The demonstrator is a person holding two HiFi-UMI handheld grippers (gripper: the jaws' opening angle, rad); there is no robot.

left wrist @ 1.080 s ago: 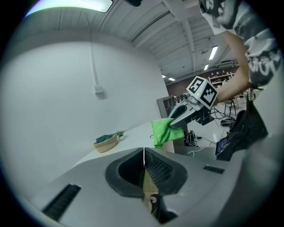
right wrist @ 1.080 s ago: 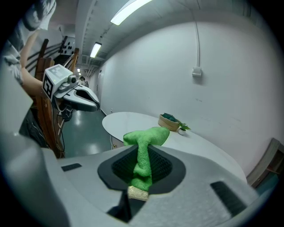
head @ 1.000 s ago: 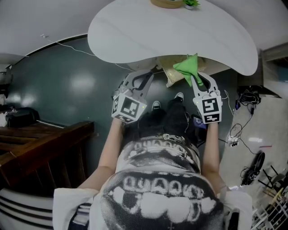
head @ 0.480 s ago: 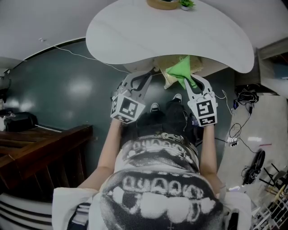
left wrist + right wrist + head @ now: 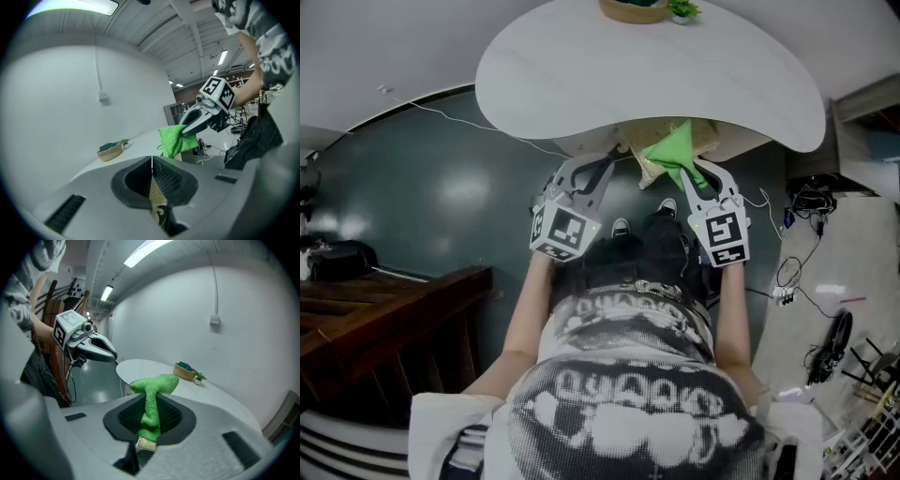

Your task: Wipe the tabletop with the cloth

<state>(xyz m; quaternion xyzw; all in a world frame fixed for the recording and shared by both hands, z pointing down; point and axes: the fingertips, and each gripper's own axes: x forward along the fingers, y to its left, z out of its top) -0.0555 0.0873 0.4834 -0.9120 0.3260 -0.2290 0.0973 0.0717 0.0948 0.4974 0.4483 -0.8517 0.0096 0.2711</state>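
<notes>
**Green cloth clamped, tabletop just ahead**

The right gripper (image 5: 151, 401) is seen with its jaws pressed onto a bunched green microfibre cloth (image 5: 159, 383), the free end fanning out past the tips. The left gripper (image 5: 152, 164) is shut pad to pad, nothing held. In the head view both are held at frame centre, the cloth at the near edge of the white oval tabletop (image 5: 581, 75). A round woven basket (image 5: 630, 9) is seen at the top edge.

Tabletop (image 5: 581, 84): wide bare run ahead of left gripper (image 5: 614, 153) and right gripper (image 5: 694, 173). Obstacles: basket (image 5: 633, 9) and small plant (image 5: 682, 9), side by side at its far edge. Cloth (image 5: 673, 150) bunched at right gripper's tip narrows the gap between grippers.
</notes>
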